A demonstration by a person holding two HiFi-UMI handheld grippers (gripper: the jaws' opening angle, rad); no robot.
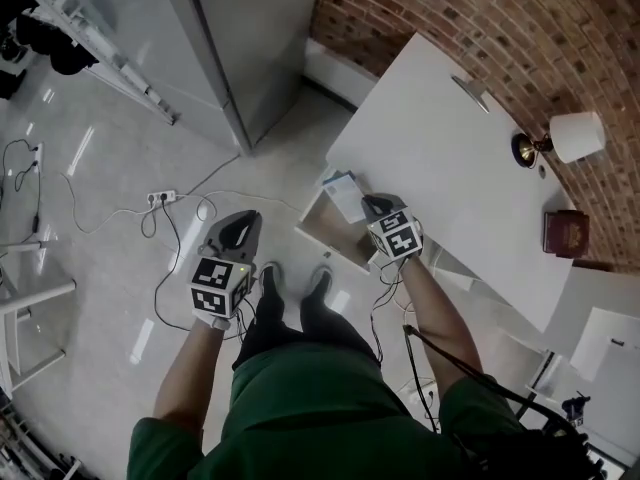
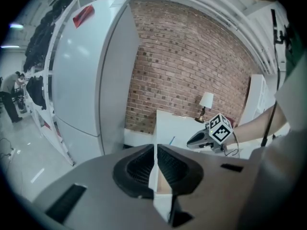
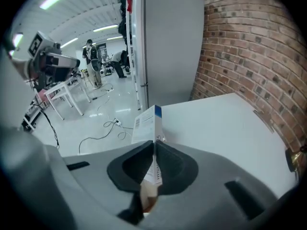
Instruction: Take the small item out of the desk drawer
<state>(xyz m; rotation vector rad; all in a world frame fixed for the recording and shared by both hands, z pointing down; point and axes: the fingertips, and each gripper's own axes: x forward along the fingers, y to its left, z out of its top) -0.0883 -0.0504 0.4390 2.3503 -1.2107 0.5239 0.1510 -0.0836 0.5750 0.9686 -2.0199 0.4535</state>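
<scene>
A small white box with a blue edge hangs just above the open desk drawer, and my right gripper is shut on it. In the right gripper view the box stands upright out of the closed pads of that gripper. My left gripper is held over the floor to the left of the drawer, well apart from it. Its jaws meet with nothing between them. The left gripper view also shows the right gripper by the white desk.
The white desk carries a lamp and a dark red box at its far right. A grey cabinet stands to the left of the desk. A power strip and cables lie on the floor. A brick wall is behind.
</scene>
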